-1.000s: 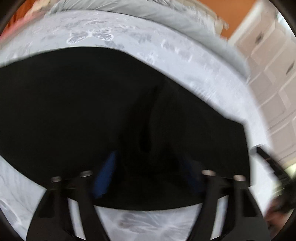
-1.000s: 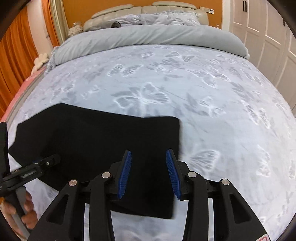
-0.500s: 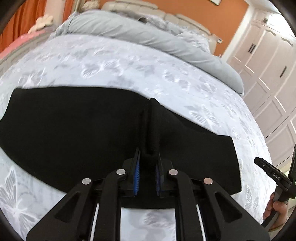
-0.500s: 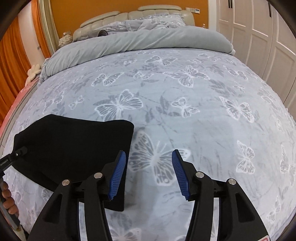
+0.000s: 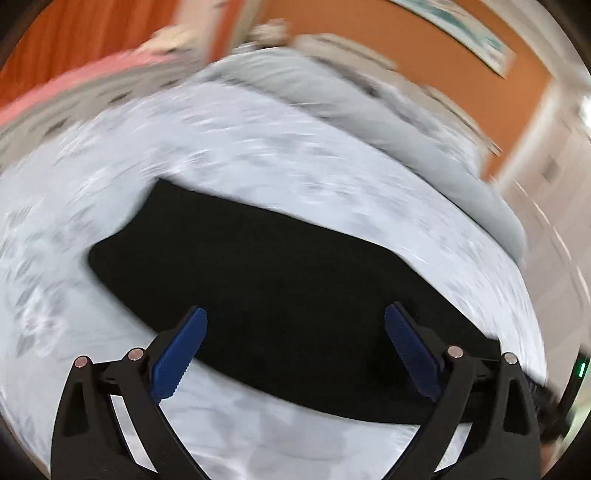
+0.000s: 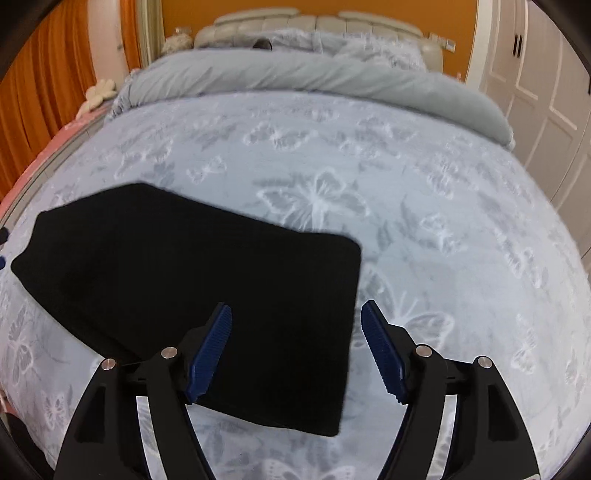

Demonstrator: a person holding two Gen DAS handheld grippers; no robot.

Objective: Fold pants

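Observation:
The black pants lie flat as a folded band on the butterfly-print bedspread; they also show in the right wrist view, with a straight right edge. My left gripper is open and empty, raised over the near part of the pants. The left wrist view is blurred by motion. My right gripper is open and empty, above the pants' right end, with its left finger over the cloth and its right finger over bare bedspread.
A grey rolled duvet and pillows lie across the bed's head, against a padded headboard. White wardrobe doors stand to the right, orange curtains to the left. The bed's front edge is close below both grippers.
My left gripper was shut on a ridge of the pants half a second ago; it has opened, let go and pulled back. My right gripper has moved left over the pants' right end.

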